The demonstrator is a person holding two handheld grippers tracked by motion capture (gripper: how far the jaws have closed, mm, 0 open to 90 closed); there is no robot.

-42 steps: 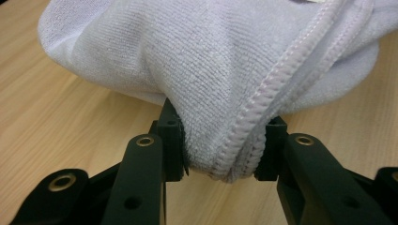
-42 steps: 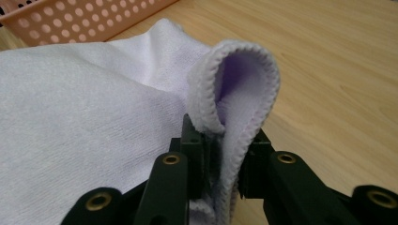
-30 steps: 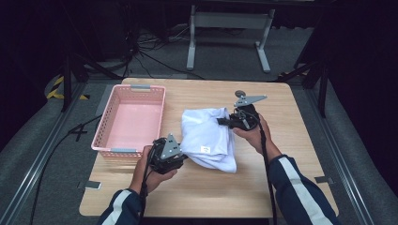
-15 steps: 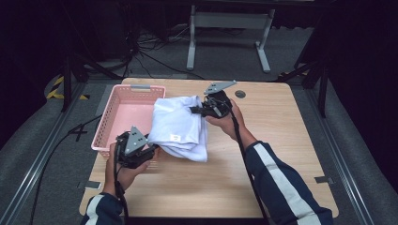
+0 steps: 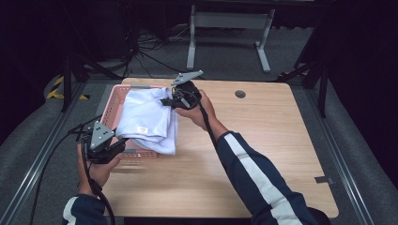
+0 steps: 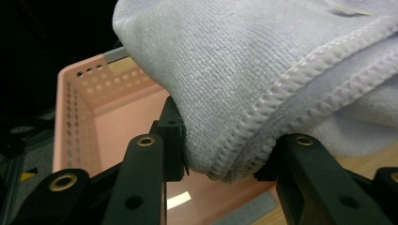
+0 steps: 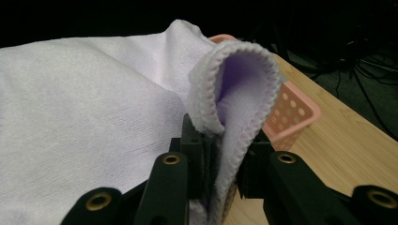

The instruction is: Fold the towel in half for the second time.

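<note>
Two grippers held one folded white towel (image 5: 145, 117) between them, and we carried it above the pink basket (image 5: 110, 105) at the left part of the wooden table (image 5: 263, 154). Our left gripper (image 5: 123, 144) sat at the near left, just off the table's edge, with its jaws clamped on the towel's near corner. In the left gripper view that stitched hem (image 6: 244, 140) bulged between the two black jaws, pressed on both sides, and the basket's (image 6: 94, 122) inside wall with its rows of holes lay beyond and below. Our right gripper (image 5: 166, 101) was at the far side, over the basket's far right corner, with its jaws closed on the towel's far edge. In the right gripper view a looped fold of the hem (image 7: 225, 93) stood up between the jaws, pinched at its base, while the rest of the cloth spread to the left and the basket's rim (image 7: 291, 112) showed just behind it.

From the high view the towel covered most of the basket, with its right part hanging past the basket's right wall over the tabletop. A small label (image 5: 139, 130) showed on its top face. The towel was lifted; whether its lowest fold touched the basket's rim we could not tell.
</note>
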